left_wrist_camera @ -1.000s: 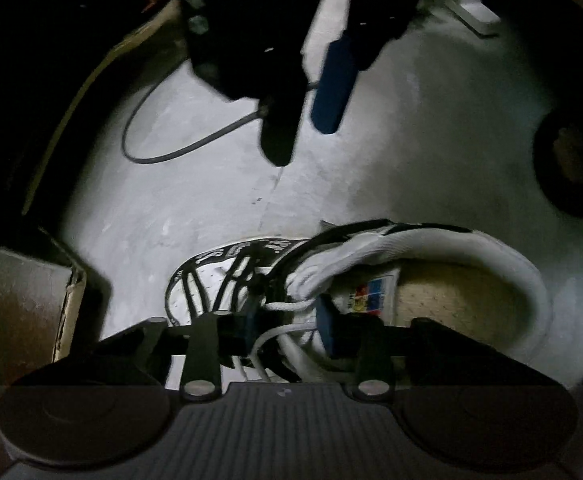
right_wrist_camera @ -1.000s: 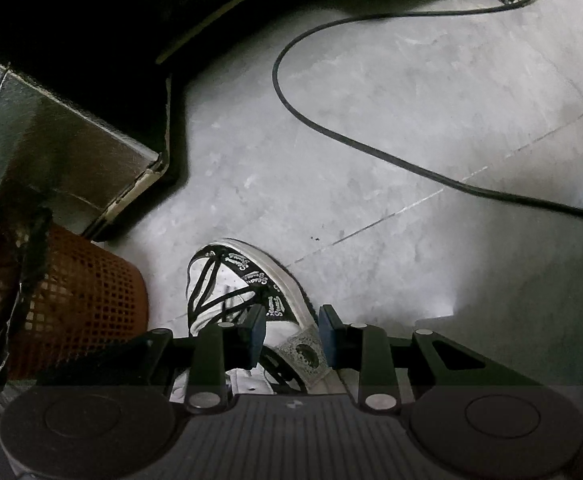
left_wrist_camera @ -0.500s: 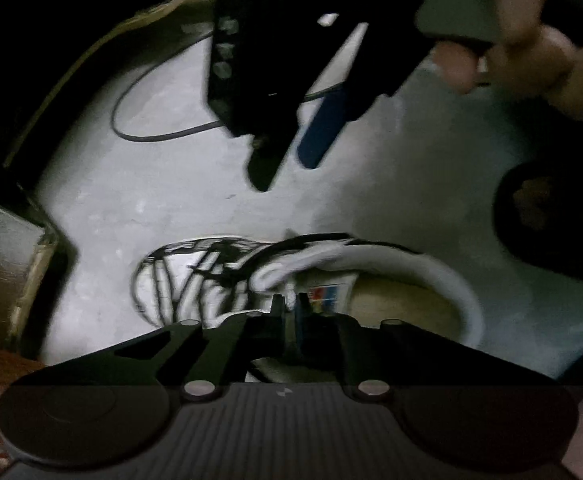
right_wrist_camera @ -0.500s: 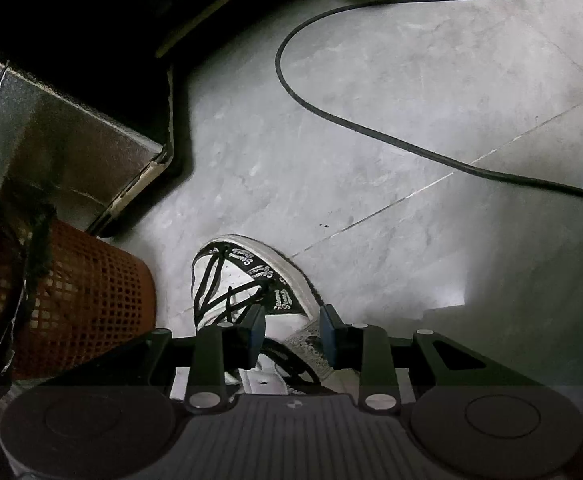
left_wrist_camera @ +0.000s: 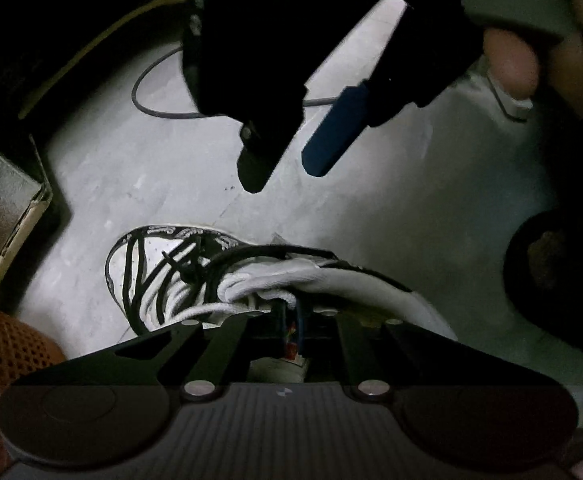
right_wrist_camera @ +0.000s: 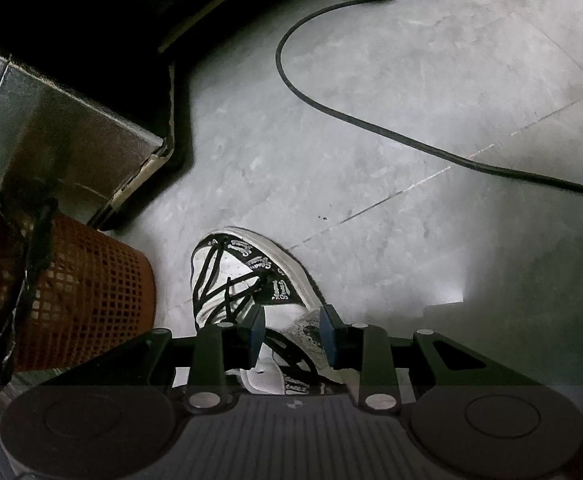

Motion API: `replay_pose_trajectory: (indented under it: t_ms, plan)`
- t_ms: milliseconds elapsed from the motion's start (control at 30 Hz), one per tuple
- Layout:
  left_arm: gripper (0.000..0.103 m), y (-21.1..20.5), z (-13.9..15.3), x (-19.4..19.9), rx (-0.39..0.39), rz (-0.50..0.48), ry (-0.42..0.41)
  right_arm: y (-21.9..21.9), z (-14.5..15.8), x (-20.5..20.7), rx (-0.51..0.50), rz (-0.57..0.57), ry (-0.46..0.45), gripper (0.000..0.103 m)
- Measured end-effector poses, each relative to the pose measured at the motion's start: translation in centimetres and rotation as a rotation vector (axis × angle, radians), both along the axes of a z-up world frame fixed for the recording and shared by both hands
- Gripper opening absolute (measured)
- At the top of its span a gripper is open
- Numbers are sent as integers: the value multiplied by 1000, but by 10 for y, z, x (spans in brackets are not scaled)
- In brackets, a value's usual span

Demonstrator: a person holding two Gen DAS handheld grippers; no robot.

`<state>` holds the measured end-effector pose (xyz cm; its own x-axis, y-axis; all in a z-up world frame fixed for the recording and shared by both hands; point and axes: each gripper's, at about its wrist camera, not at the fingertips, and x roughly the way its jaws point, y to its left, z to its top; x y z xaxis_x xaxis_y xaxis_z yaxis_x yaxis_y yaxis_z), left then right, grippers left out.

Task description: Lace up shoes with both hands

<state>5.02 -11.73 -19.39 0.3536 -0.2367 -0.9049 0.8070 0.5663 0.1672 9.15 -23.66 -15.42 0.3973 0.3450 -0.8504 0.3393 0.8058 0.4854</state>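
White high-top shoe (left_wrist_camera: 195,276) with black laces (left_wrist_camera: 159,280) lies on floor.

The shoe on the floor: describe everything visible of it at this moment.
The shoe is a white sneaker with black lettered trim, thin black lacing across its toe and thicker white laces near the tongue. It lies on the grey floor, toe away from both cameras, collar gaping. An orange mesh basket stands beside it. The left gripper is shut at the white laces by the tongue; the right gripper hovers open above the shoe.
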Motion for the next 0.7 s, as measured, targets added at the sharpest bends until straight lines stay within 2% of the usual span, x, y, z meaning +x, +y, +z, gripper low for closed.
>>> replay_pose_trajectory:
  t_ms: [67, 133, 167, 367, 467, 500, 600, 700]
  plan:
    - [14, 5, 8, 4, -36, 14, 30, 3, -1, 1, 9, 21, 1, 34]
    - [38, 14, 16, 8, -69, 24, 59, 8, -1, 1, 4, 51, -2, 34]
    - [41, 18, 22, 9, -72, 19, 45, 9, -1, 1, -1, 62, -2, 34]
    - [41, 40, 47, 21, -94, 3, -52, 9, -6, -1, -12, 54, 14, 34]
    - [33, 49, 50, 32, -97, 6, -64, 10, -6, -3, -22, 61, 14, 34]
    - [25, 51, 50, 36, -92, 1, -60, 12, -6, -3, -23, 65, 14, 34]
    - [17, 48, 44, 40, -61, -100, -46, 15, -6, -8, -41, 72, 5, 34]
    - [16, 44, 41, 38, -43, -204, -16, 14, -10, -13, -42, 59, 18, 34]
